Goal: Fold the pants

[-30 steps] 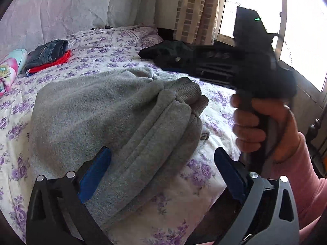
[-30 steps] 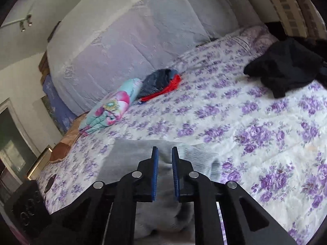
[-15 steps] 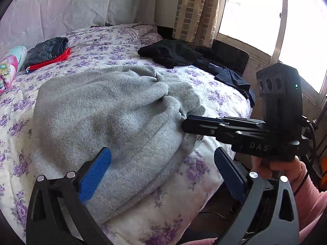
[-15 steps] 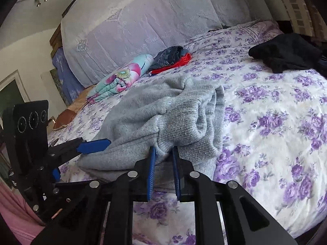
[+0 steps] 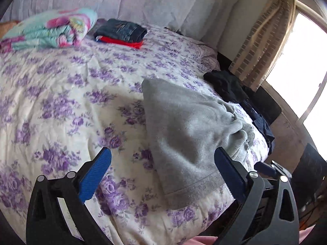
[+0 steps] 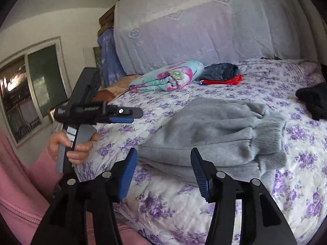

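Observation:
The grey sweatpants (image 5: 190, 130) lie folded in a thick bundle near the front edge of the bed, ribbed cuffs (image 6: 269, 130) on the right. My left gripper (image 5: 163, 175) is open and empty, hovering above the bundle's left end. It also shows in the right wrist view (image 6: 124, 115), held in a hand left of the pants. My right gripper (image 6: 163, 173) is open and empty, just in front of the bundle's near edge.
The bed has a purple-flowered sheet (image 5: 61, 102). A folded stack of jeans on red cloth (image 6: 222, 73) and a rolled floral blanket (image 6: 167, 78) lie at the back. Dark clothes (image 5: 226, 85) sit at the right edge by the curtain and window.
My right gripper has opened and let go of the pants, which now rest on the bed. My left gripper has swung left, away from over the pants.

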Motion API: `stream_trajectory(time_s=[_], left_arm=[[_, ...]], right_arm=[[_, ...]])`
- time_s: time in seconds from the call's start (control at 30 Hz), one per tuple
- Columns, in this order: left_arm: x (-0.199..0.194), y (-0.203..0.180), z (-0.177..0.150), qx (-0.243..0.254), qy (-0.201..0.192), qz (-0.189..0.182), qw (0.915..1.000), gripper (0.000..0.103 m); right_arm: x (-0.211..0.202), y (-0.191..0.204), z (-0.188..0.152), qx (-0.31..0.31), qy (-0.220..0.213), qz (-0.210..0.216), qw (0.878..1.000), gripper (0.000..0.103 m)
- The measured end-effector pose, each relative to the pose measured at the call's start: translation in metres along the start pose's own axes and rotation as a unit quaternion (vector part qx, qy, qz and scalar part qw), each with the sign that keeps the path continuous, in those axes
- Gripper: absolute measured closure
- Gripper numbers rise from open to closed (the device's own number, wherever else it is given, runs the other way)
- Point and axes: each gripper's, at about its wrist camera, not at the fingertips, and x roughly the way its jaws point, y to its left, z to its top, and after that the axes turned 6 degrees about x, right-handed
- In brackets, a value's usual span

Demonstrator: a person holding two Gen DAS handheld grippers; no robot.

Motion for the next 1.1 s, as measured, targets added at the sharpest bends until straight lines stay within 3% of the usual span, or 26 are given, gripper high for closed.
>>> stream_trajectory(time_s=[0.17, 0.27, 0.4, 0.53, 0.67, 0.73, 0.83, 0.87, 0.97, 1.1], left_arm=[[0.015, 0.015, -0.011, -0.058, 0.037, -0.026, 0.9973, 0.005], [0.025, 0.014, -0.015, -0.072, 0.063, -0.048, 0.9942, 0.005], [0.043, 0.006, -0.022, -0.064, 0.101, -0.07, 0.9904, 0.005], [0.06, -0.005, -0.028, -0.045, 0.127, -0.085, 0.9873, 0.005], [0.067, -0.009, -0.026, -0.047, 0.132, -0.108, 0.9842, 0.005], [0.072, -0.012, -0.024, -0.047, 0.14, -0.118, 0.982, 0.005], [0.078, -0.02, -0.022, -0.034, 0.154, -0.145, 0.9768, 0.005], [0.081, -0.023, -0.021, -0.03, 0.161, -0.158, 0.9738, 0.005], [0.094, -0.031, -0.02, -0.01, 0.169, -0.162, 0.9723, 0.004], [0.102, -0.026, -0.016, -0.026, 0.16, -0.196, 0.9671, 0.004]], right_arm=[[0.022, 0.039, -0.009, -0.098, 0.026, -0.011, 0.995, 0.046], [0.024, 0.038, -0.004, -0.087, 0.027, -0.002, 0.996, 0.042], [-0.003, -0.014, 0.018, 0.022, -0.008, -0.02, 1.0, 0.029], [-0.031, -0.096, 0.039, 0.156, -0.038, -0.048, 0.986, 0.021], [-0.013, -0.174, 0.039, 0.257, 0.021, -0.037, 0.966, 0.02], [0.01, -0.208, 0.028, 0.308, 0.067, -0.013, 0.949, 0.02], [0.04, -0.242, 0.011, 0.396, 0.106, 0.109, 0.906, 0.02], [0.049, -0.247, 0.01, 0.403, 0.114, 0.134, 0.898, 0.02], [0.07, -0.249, 0.017, 0.389, 0.132, 0.174, 0.895, 0.02], [0.087, -0.25, 0.023, 0.388, 0.124, 0.204, 0.89, 0.021]])
